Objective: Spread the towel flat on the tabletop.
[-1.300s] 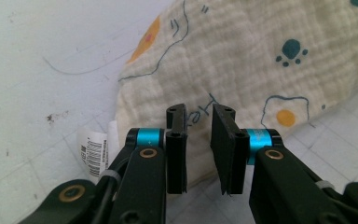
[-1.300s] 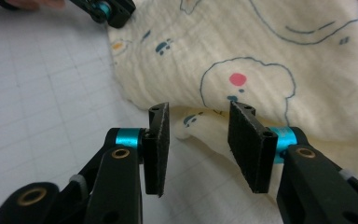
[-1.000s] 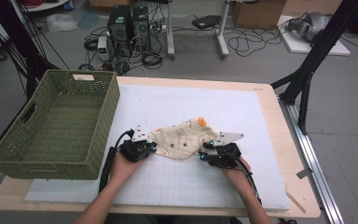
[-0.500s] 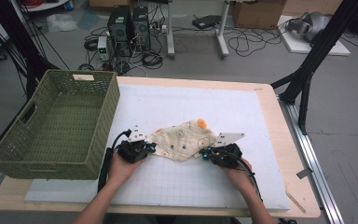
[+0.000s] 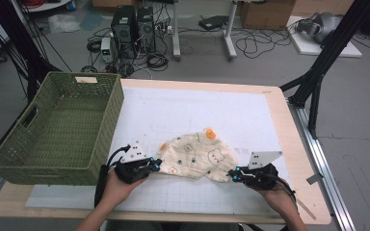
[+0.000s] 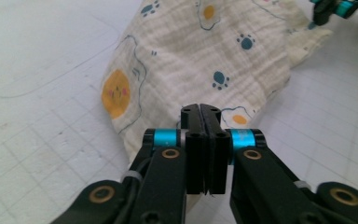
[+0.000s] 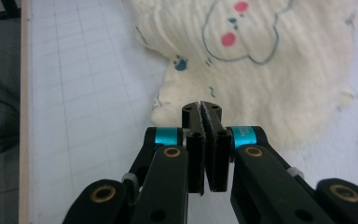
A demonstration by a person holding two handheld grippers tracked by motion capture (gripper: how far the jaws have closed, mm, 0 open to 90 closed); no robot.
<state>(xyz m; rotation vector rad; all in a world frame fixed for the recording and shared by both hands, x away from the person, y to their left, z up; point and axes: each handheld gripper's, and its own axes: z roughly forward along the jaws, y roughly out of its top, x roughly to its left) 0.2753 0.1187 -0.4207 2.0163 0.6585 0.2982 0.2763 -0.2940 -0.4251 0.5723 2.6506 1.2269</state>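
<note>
1. The left gripper (image 5: 158,165) is sitting at the near left corner of the cloth (image 5: 200,154), its jaws pressed fully together on the cloth's edge, as its own view (image 6: 200,109) is showing.
2. The right gripper (image 5: 230,175) is resting at the cloth's near right corner; in its own view (image 7: 201,108) the jaws have just been closing and are now meeting, with the cream fabric starting right at their tips, though whether it is actually being pinched between them I cannot tell.
3. The white gridded mat (image 5: 197,110) is covering most of the wooden table (image 5: 289,134).
4. The green woven basket (image 5: 53,130) is standing on the table's left side, just beside the left gripper and apart from the cloth.
5. The cloth, cream with printed bears, paws and orange faces, is lying bunched on the mat's near half, spanning between the two grippers.
</note>
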